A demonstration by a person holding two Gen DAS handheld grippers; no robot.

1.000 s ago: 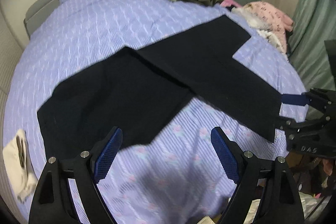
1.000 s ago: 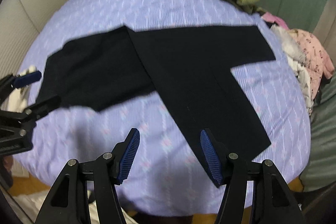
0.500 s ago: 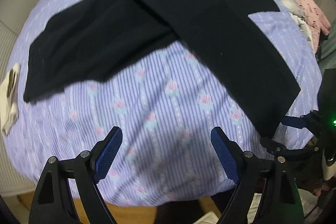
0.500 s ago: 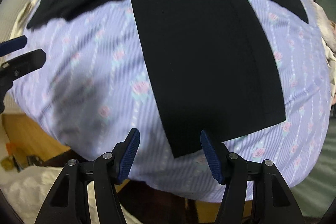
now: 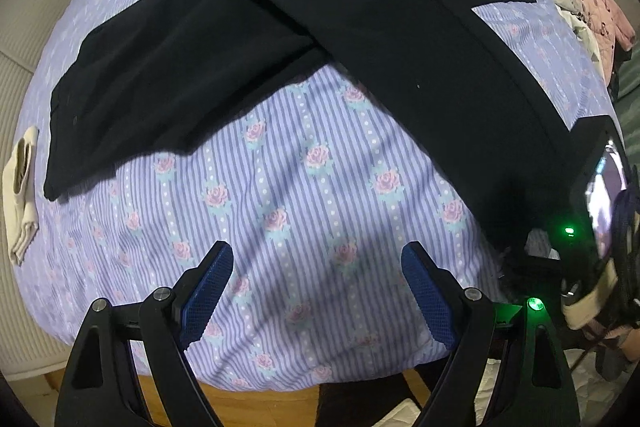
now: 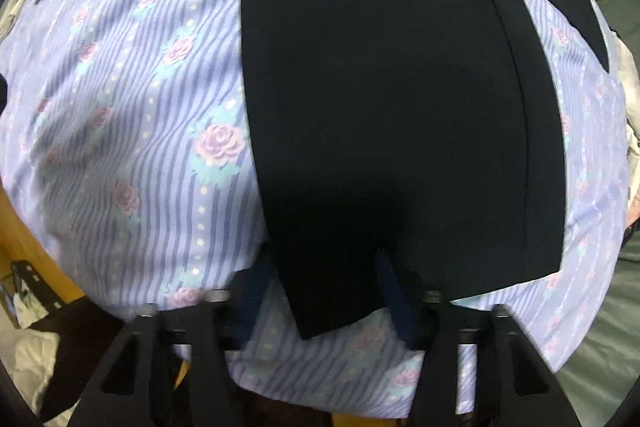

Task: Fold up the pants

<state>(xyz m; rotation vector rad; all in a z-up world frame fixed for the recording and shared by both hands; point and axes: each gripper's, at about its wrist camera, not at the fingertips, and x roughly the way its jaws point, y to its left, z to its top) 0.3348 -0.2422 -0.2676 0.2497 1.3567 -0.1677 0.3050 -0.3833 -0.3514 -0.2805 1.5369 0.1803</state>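
— Which step is this?

— The grasp. The black pants [image 5: 360, 39] lie spread on the bed [image 5: 304, 187], and one leg's hem [image 6: 340, 307] sits between the right gripper [image 6: 324, 303] jaws, which stand apart around it, not yet pinching.

— And the left gripper [image 5: 316, 291]?

— Jaws wide apart over bare sheet; the other leg lies well ahead of them.

— Next?

— Probably close the right jaws on that hem, then bring the left to cloth.
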